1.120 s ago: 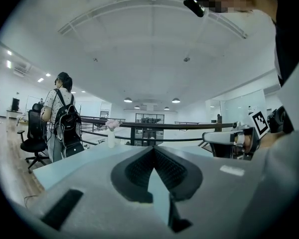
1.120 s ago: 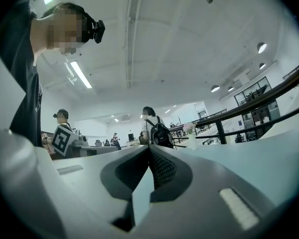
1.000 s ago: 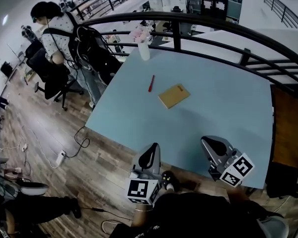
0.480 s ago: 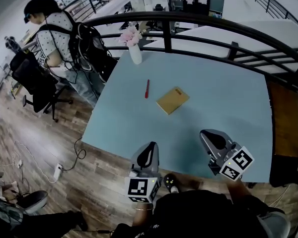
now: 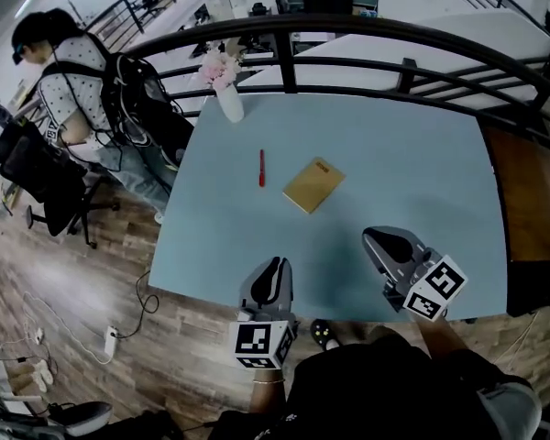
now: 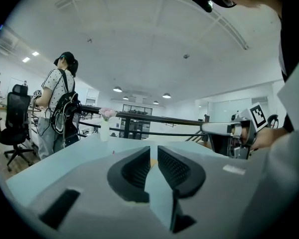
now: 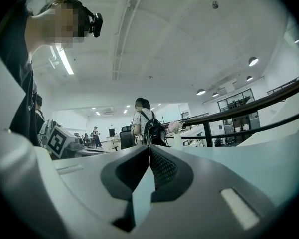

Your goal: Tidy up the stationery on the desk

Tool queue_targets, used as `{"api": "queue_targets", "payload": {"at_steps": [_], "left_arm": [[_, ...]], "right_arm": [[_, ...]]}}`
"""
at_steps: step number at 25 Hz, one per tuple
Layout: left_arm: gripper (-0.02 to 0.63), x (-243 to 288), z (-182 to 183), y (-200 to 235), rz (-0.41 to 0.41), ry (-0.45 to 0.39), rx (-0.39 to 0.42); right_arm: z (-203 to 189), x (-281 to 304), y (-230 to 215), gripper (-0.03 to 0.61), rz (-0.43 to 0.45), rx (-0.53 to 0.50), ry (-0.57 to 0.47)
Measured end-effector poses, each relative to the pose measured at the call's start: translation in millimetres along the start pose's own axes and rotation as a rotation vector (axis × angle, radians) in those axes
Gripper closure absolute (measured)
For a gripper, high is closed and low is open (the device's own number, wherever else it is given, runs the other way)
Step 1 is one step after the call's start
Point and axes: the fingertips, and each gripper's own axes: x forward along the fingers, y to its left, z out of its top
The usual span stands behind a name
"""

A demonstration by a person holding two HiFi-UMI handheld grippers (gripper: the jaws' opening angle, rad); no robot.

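On a pale blue desk, seen from above, a white vase of pink flowers stands at the far left corner and serves as the landmark here. A red pen lies nearer the viewer than the vase and slightly to its right. A tan notepad lies further to the vase's right, near the pen but not touching it, and set at a slant. Neither is being touched. The left gripper hangs at the desk's near edge, well short of the vase. Its jaws have just been opening and stand a narrow slit apart with nothing between them. The right gripper hovers over the near part of the desk, far to the vase's right, its jaws pressed together and empty. The tidying looks to be at its start, with an approach to the first item, probably the pen. The next move calls for reaching toward the vase, spreading the left jaws wider and lowering them astride the thin pen. The vase, the only container, holds just the flowers. No pen pot, tray or box shows on the desk, so where the stationery belongs cannot be told.
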Motion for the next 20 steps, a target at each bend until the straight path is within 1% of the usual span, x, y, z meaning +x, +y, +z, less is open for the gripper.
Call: {"api": "queue_targets", "payload": {"at_steps": [6,11,14,17,20], "left_arm": [[0.548,24,-8,-5,-0.037,0.013,-0.02],[0.538,31,-1,-3,-0.035,0.022,-0.025],[0.52,42,-6,-5,-0.032,0.052,-0.027],[0.512,65,-2,-3,-0.009,0.069,-0.041],[0.499,74,-6,-1,-0.002,0.086,-0.048]], "right_arm": [[-7,-7,-16,0.569,-0.033,-0.011,0.037],[4,1,-30,0.563,-0.046,-0.036,0.035],[5,7,-46,0.554,-0.036,-0.043,0.041],[12,19,-70,0.545,-0.014,-0.047,0.069],[10,28,-81,0.537,-0.003,-0.055,0.089]]}}
